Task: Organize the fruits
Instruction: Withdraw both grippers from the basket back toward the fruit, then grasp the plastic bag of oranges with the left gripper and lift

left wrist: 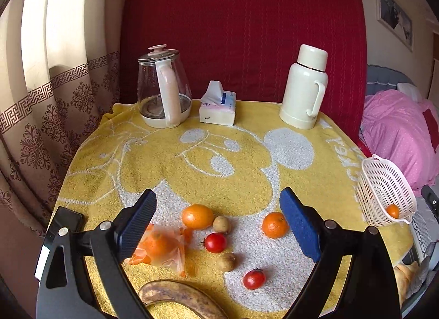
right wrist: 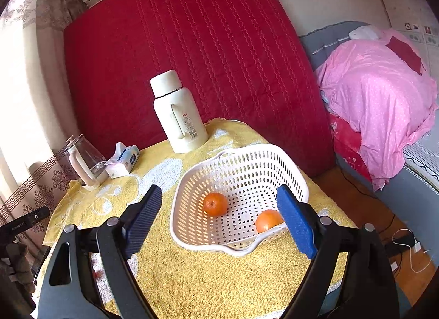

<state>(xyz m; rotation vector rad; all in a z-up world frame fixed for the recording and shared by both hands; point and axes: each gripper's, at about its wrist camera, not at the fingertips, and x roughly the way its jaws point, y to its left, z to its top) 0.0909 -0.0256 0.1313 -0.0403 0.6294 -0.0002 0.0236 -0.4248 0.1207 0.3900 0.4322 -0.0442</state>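
Right wrist view shows the white perforated basket (right wrist: 241, 198) near the right edge of the counter (right wrist: 192, 277), which is covered by a yellow cartoon towel. Two oranges lie in it: one (right wrist: 215, 203) mid-floor, the other (right wrist: 267, 220) against the near rim, half hidden by a blue pad. The right gripper (right wrist: 222, 217) hangs just above the near rim, spread wide and holding nothing, so it looks placed for dropping fruit in.

In the left wrist view the loose fruit sits at the near end of the counter, well apart from the basket. A large orange (left wrist: 197, 216) touches a small brown fruit (left wrist: 221, 224); a second brown one (left wrist: 227, 262) lies nearer. Two red tomato-like fruits (left wrist: 215, 242) (left wrist: 254, 279), another orange (left wrist: 275, 224), an orange in a thin plastic bag (left wrist: 160, 247) and a browned banana (left wrist: 181, 299) surround them. The left gripper (left wrist: 218, 225) hovers above this cluster, fully released and empty, apparently choosing a pick.

Behind stand a glass kettle (left wrist: 163, 91), a tissue pack (left wrist: 218, 106) and a cream thermos (left wrist: 304, 88), clear of the work.
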